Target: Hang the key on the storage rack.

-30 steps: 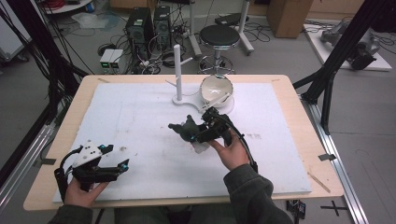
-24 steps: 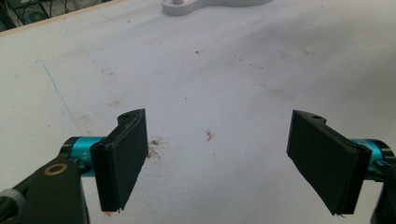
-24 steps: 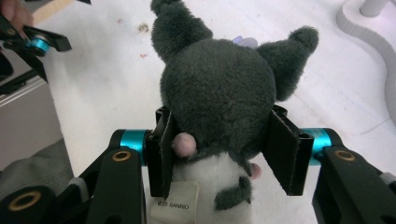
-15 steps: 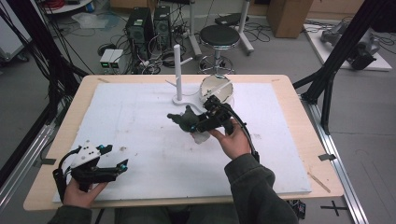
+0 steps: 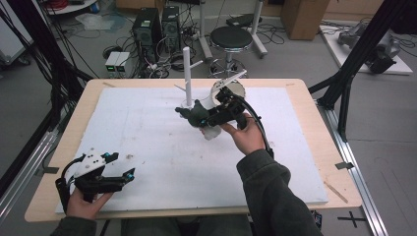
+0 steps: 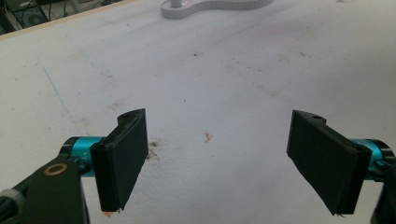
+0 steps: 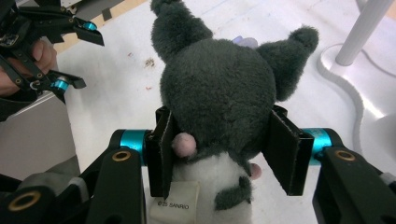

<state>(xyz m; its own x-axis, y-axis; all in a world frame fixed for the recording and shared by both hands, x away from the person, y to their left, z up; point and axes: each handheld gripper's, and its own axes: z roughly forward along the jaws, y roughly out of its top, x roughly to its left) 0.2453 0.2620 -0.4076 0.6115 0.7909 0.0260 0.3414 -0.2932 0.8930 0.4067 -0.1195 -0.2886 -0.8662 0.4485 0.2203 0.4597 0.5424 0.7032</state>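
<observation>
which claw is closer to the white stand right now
Right. The right claw, shut on a plush toy, is just in front of the white stand. The left claw rests far off at the table's near left corner.

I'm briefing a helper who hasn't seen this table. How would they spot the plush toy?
On the white mat, look toward the far edge, beside the white post stand. The right tool grips the plush toy there: dark grey, fuzzy, pointed ears, white body.

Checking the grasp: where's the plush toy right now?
The plush toy is clamped in the right gripper, held above the white mat in the high view, just in front of the white stand and bowl.
</observation>
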